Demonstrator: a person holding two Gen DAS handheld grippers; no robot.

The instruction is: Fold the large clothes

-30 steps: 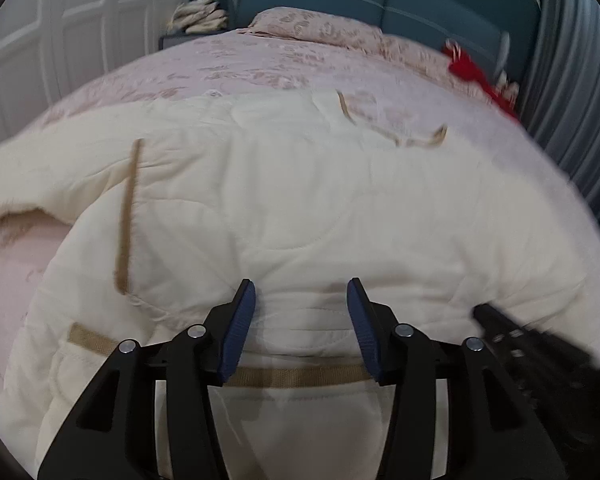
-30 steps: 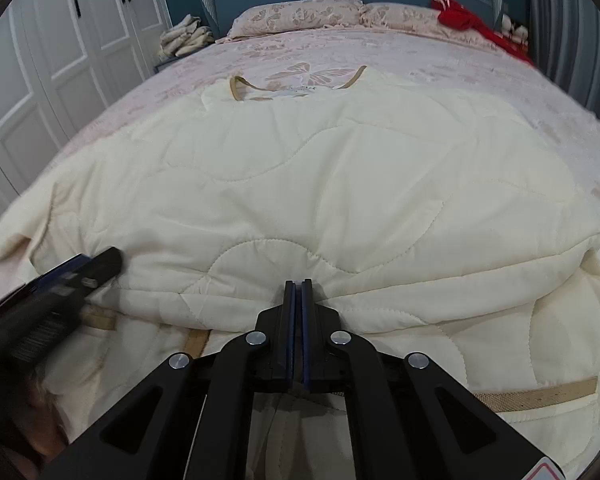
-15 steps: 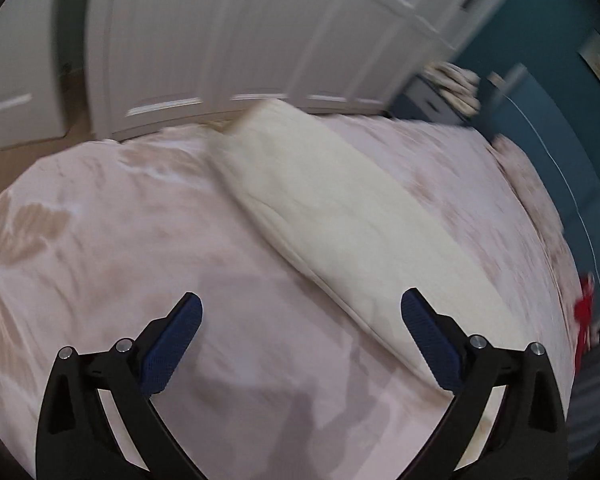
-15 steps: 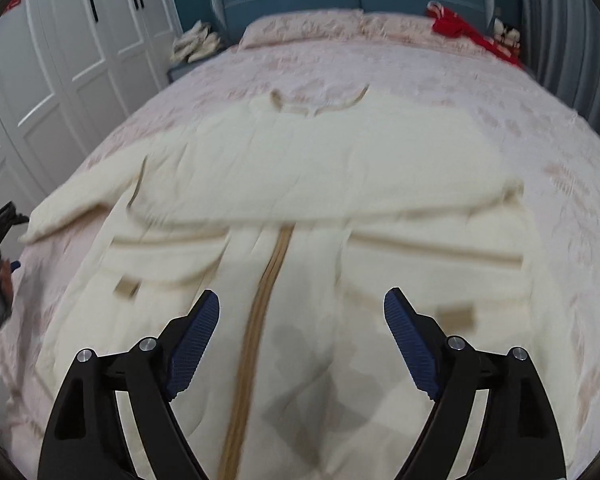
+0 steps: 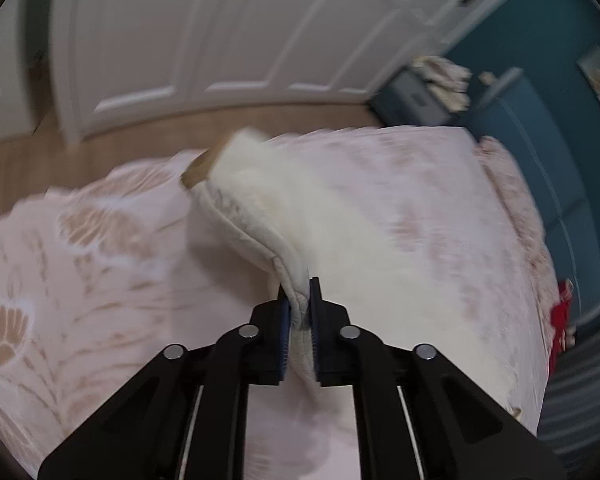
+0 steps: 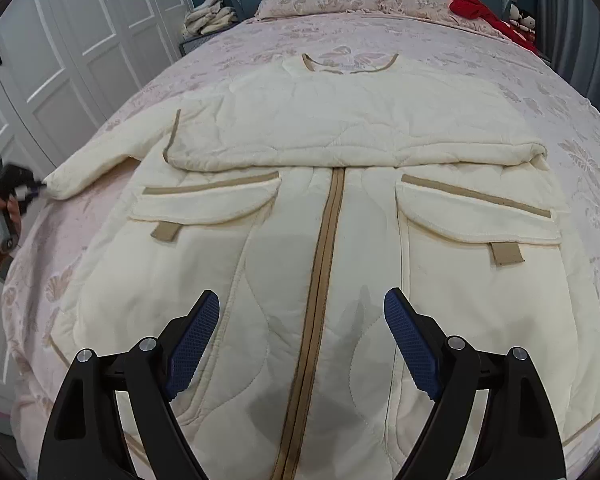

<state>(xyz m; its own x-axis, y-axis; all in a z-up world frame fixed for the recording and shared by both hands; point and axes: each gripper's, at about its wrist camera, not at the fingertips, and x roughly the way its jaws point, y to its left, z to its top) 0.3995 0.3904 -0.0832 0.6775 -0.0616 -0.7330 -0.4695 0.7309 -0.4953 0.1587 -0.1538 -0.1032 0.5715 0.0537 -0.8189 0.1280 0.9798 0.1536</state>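
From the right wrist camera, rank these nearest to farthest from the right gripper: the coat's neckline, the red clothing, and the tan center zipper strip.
1. Tan center zipper strip, running up between the open fingers of the right gripper.
2. Coat's neckline, mid-bed, at the far end of the coat.
3. Red clothing, far right, by the headboard.

Cream quilted coat (image 6: 340,128) of matt padded cloth with tan woven trim, on a matt pink printed-cloth bedspread (image 6: 560,92); gripper fingers (image 6: 410,340) matt black plastic with blue textured pads and shiny metal pins; glossy white panelled wardrobe doors (image 6: 80,44); wood-look floor (image 5: 100,148).
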